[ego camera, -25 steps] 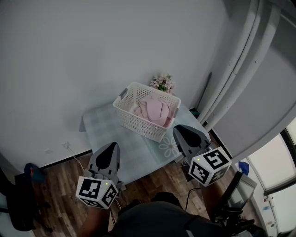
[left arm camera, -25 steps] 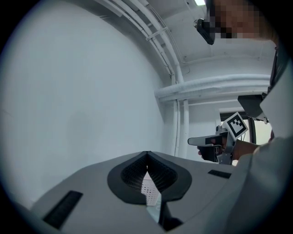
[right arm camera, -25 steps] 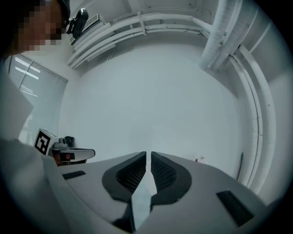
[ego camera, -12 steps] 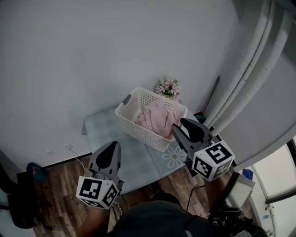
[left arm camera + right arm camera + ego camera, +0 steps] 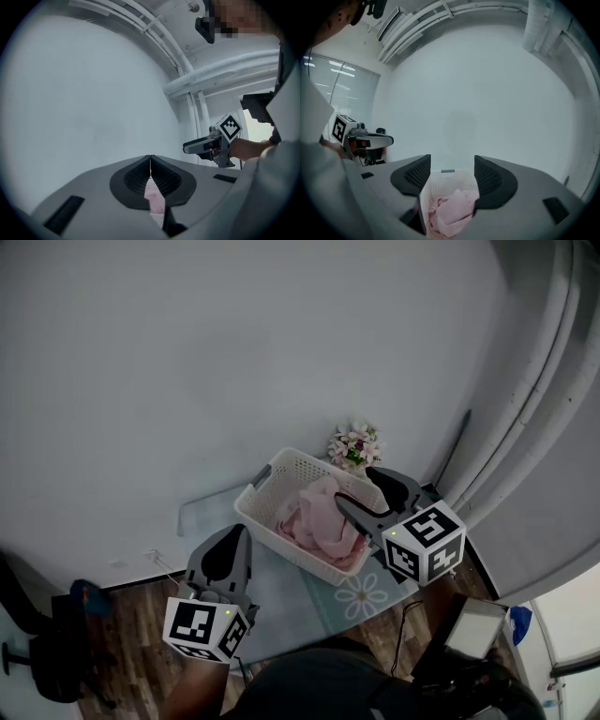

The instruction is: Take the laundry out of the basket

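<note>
Basket (image 5: 309, 461) right rim behind right tongs (image 5: 354, 489), laundry (image 5: 153, 199) a sliver past left tongs (image 5: 150, 159)

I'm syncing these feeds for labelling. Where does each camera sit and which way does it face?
Head view: on the person's head, facing steeply down at the basket of laundry on the table; left gripper, right gripper show.
Left gripper view: on that gripper, along its shut jaws toward the wall.
Right gripper view: on that gripper, along jaws that have just been opening, gripping nothing, toward the basket.
Shared: each gripper view shows the other gripper.
</note>
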